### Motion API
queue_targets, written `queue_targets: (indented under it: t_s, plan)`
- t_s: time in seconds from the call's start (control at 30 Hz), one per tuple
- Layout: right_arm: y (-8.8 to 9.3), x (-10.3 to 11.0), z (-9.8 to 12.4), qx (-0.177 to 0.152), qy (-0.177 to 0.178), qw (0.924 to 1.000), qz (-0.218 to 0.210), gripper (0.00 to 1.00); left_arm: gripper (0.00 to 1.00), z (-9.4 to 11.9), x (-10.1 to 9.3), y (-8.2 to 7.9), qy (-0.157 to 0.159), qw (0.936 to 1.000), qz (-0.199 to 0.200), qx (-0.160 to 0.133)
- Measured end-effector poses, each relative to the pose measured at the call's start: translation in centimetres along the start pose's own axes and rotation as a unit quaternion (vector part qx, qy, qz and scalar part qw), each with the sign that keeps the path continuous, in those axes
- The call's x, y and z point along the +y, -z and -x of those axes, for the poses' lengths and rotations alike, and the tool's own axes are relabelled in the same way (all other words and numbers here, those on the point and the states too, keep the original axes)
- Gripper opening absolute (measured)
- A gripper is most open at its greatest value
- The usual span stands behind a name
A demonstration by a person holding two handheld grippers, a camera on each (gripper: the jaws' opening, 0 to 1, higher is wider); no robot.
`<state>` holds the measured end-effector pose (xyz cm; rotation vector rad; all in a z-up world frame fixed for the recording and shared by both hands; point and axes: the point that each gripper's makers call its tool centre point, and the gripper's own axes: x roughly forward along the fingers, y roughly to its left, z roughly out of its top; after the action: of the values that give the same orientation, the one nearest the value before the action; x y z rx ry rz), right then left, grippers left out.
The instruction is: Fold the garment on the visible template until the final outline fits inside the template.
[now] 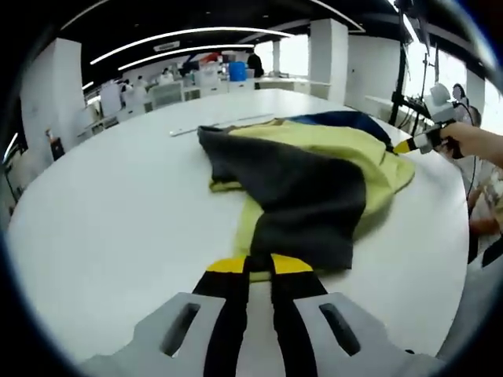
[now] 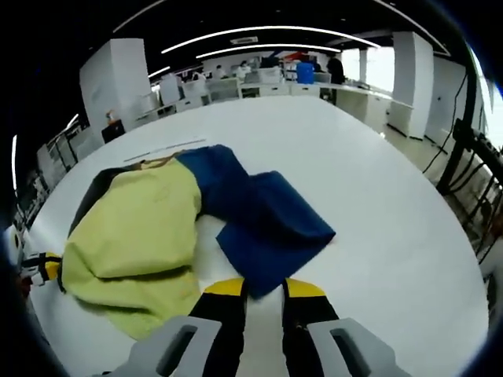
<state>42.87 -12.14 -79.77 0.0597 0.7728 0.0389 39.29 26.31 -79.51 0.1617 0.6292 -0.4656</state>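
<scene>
A: Where does the garment [image 1: 314, 169] sit?

B: On the white table [image 1: 118, 228], bunched up. In the left gripper view it spreads from about 12 o'clock to 3 o'clock above the left tool [image 1: 259, 265], a dark grey panel lying over yellow-green fabric, with a blue part at the far edge.

A: And the left tool's grip?

B: Its yellow-tipped jaws stand close together at the near hem of the grey panel, and the fabric edge seems pinched between them. That hold suits lifting this hem and carrying it over as a fold.

A: The other side?

B: In the right gripper view the right tool [image 2: 263, 287] meets a blue sleeve-like flap [image 2: 271, 224] at 12 o'clock; the flap's corner dips between the jaws, so it looks clamped on it too. The yellow-green body lies toward 10 o'clock. The same tool appears in the left gripper view at 2 o'clock, in a person's hand [image 1: 471, 141].

A: Why opposite ends?

B: Probably to pull the heap flat before folding. No template outline can be made out under the cloth; a thin pale strip [image 1: 224, 124] lies beyond it

A: Progress?

B: Early, judging by the crumpled, uneven outline
</scene>
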Motion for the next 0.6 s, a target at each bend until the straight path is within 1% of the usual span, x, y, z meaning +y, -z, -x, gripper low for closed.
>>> queue_targets:
  t_s: [0.2,0.3,0.4,0.5,0.6]
  plan:
    - [0.01,-0.27,-0.11,-0.002,0.009,0.9999,0.007,0.05,0.04,-0.12,-0.30,0.02,-0.007,0.9999,-0.008,0.003]
    - [0.06,-0.31,-0.13,0.001,0.004,1.0000,0.008,0.00,0.01,-0.06,-0.17,0.01,-0.013,0.9999,0.000,0.001]
    - [-0.03,-0.39,-0.19,-0.001,0.002,0.9999,0.010,0.00,0.00,0.04,-0.04,0.05,-0.017,0.9998,0.012,0.003]
    - [-0.04,-0.37,-0.14,-0.003,-0.004,0.9999,0.015,0.00,0.00,0.04,-0.03,0.07,-0.017,0.9998,0.013,0.003]
    - [-0.54,-0.55,0.38,-0.012,-0.006,0.9996,0.025,0.00,0.00,0.51,-0.06,-0.17,-0.015,0.9996,0.025,0.000]
